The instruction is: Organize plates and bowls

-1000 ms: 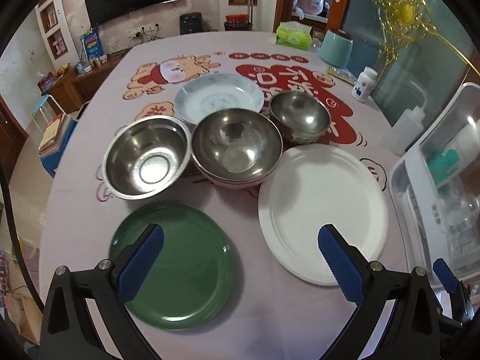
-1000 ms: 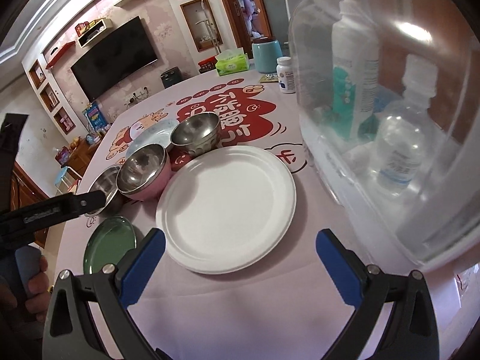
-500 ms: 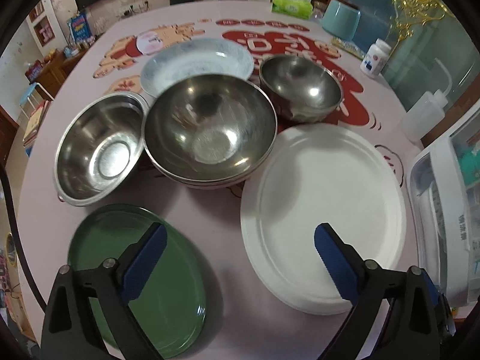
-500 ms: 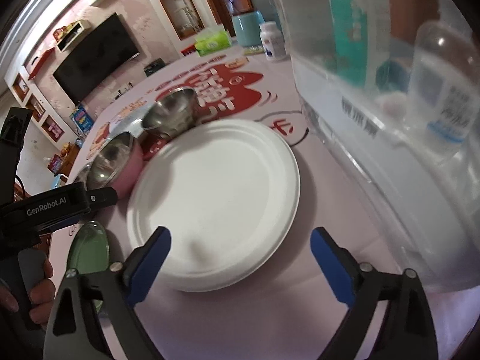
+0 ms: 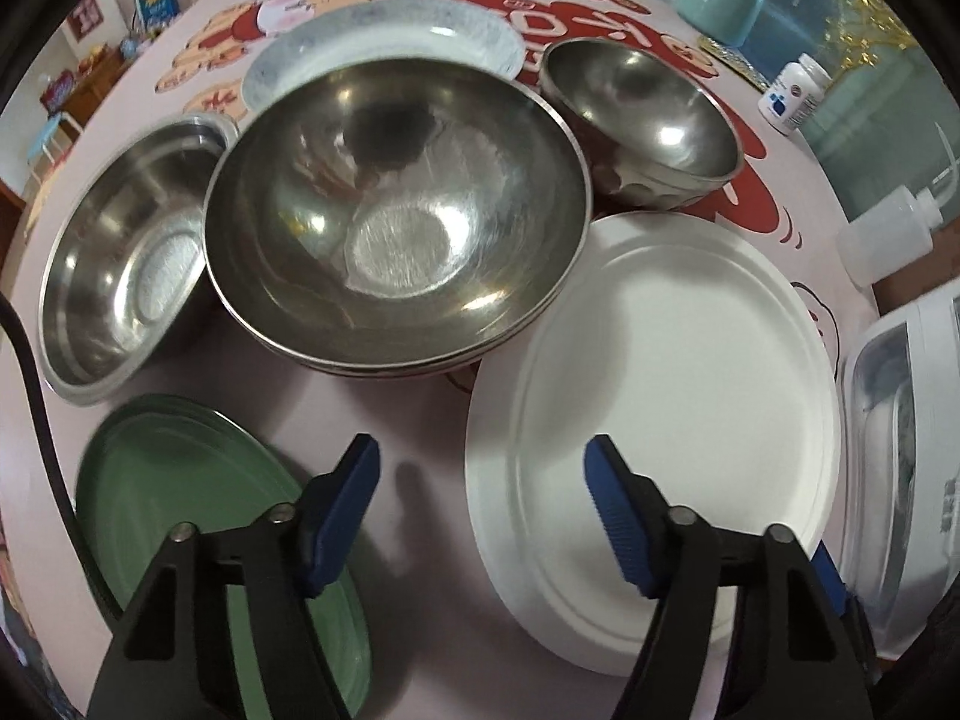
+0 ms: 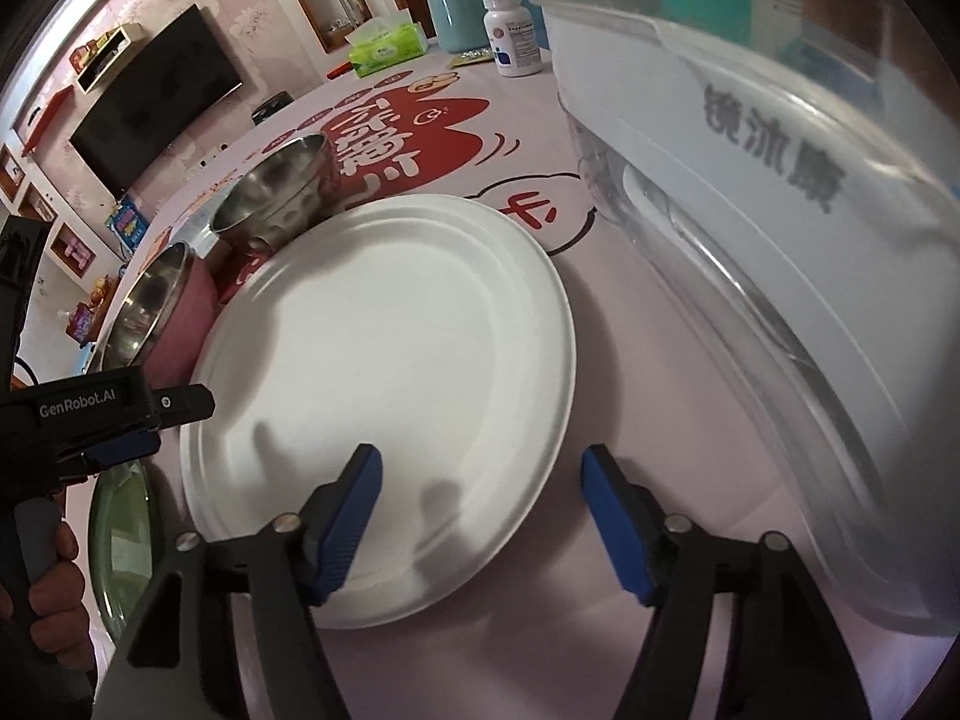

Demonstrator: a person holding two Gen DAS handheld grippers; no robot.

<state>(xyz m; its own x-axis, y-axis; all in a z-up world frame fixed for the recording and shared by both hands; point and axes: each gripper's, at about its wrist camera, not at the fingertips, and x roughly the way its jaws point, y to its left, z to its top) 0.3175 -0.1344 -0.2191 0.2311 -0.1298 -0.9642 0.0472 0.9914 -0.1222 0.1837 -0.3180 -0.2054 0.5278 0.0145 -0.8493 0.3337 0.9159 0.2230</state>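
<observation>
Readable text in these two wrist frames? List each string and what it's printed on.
"GenRobot.AI": on the left tool's black body.
"镜冰康": on the clear plastic box, seen through the plastic.
Large red characters on the tablecloth: stylised, not reliably readable.
Pill bottle label: too small.
Tissue pack print: too blurred.

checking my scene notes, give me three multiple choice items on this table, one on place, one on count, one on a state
1. Where is the green plate relative to the white plate in the left wrist view?
A. to its left
B. stacked on it
C. behind it

2. How many steel bowls show in the left wrist view?
A. one
B. three
C. five

3. What is between the right gripper's fingers?
A. a bowl
B. a bottle
C. the white plate's near rim, not gripped

Answers:
1 A, bare tablecloth separates them.
2 B, the large bowl, the left bowl and the far right bowl.
3 C, the jaws are closing but the pads stand clear of the rim.
</observation>
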